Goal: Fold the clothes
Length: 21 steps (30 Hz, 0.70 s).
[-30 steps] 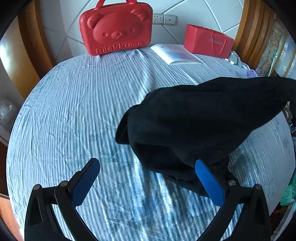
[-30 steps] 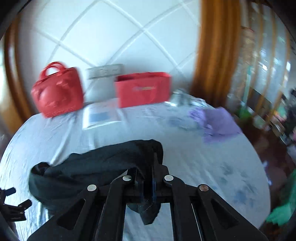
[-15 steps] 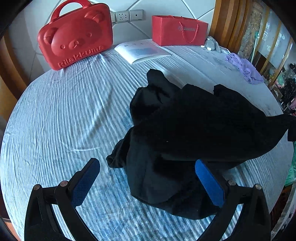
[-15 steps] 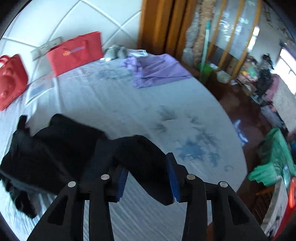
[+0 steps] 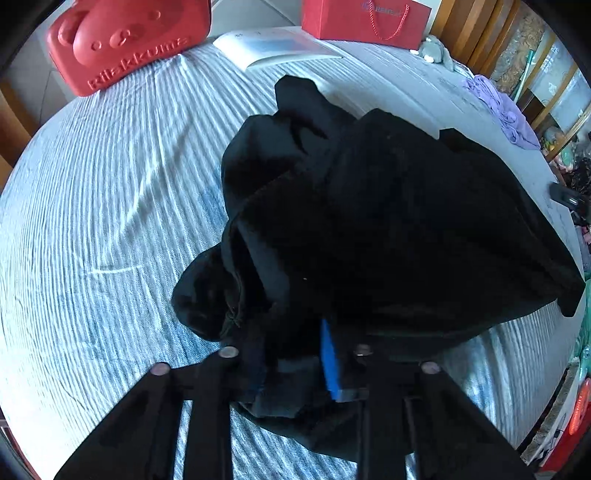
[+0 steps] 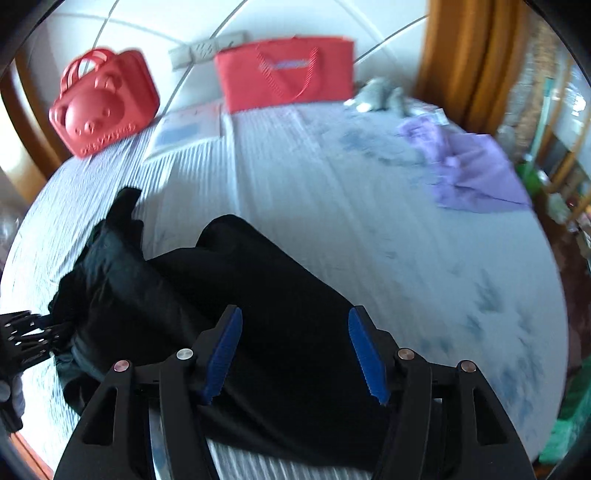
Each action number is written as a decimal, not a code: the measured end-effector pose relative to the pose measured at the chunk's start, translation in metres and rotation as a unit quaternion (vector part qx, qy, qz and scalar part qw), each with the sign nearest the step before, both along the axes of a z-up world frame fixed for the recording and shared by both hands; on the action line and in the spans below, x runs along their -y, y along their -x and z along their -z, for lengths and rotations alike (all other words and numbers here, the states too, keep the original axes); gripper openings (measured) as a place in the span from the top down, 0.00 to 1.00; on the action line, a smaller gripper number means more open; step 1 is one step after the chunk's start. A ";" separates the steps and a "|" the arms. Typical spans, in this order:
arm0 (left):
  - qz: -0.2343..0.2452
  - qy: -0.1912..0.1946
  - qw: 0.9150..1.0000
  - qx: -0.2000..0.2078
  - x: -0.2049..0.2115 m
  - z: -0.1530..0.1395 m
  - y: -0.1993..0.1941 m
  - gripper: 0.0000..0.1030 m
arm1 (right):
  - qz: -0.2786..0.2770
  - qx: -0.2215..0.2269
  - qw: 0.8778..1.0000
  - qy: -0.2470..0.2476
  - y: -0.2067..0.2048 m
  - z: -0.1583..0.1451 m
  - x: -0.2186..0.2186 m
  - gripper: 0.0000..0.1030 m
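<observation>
A black garment [image 5: 369,221] lies crumpled on the blue-striped bed [image 5: 110,184]. In the left wrist view my left gripper [image 5: 295,365] is shut on a bunched near edge of the black garment, with cloth between the blue pads. In the right wrist view the same garment [image 6: 229,295] stretches left across the bed. My right gripper [image 6: 295,354] is open, its blue pads [image 6: 221,354] apart above the garment's near end, holding nothing. The left gripper [image 6: 22,336] shows at that view's left edge, at the garment's far end.
A red bear-faced case [image 5: 125,40], a white booklet [image 5: 273,46] and a red paper bag [image 5: 362,18] stand at the head of the bed. A purple garment [image 6: 469,170] lies at the right side. Wooden panels flank the bed.
My left gripper went from wide open to shut on the black garment's edge. My right gripper let go of the garment and opened; the cloth dropped from the air onto the bed.
</observation>
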<state>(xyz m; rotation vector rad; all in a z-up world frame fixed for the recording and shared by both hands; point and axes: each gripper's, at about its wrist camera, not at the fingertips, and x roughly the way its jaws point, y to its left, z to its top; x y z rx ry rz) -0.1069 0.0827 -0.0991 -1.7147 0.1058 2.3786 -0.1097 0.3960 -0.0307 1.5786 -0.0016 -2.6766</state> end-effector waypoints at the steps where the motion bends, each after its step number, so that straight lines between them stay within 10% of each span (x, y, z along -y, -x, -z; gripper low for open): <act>1: -0.002 0.000 1.000 -0.002 0.000 -0.002 -0.001 0.85 | -0.007 0.003 1.000 -0.003 0.009 0.006 0.001 0.42; 6: -0.017 -0.012 1.000 -0.013 0.007 -0.011 -0.003 0.91 | -0.060 0.039 0.997 0.007 0.049 0.036 0.017 0.44; 8: -0.023 -0.016 0.999 -0.025 0.010 -0.019 -0.004 0.92 | -0.067 0.074 0.995 0.014 0.057 0.051 0.023 0.97; 9: -0.026 -0.019 0.999 -0.034 0.012 -0.025 -0.004 0.92 | -0.067 0.074 0.995 0.015 0.059 0.049 0.024 0.97; 16: -0.036 0.022 0.984 -0.176 0.040 -0.122 0.010 0.95 | -0.020 -0.131 0.991 -0.002 0.051 -0.078 0.022 0.97; 21: -0.073 0.049 0.952 -0.294 0.086 -0.218 0.020 0.97 | 0.027 -0.296 0.955 0.019 0.024 -0.194 0.014 0.97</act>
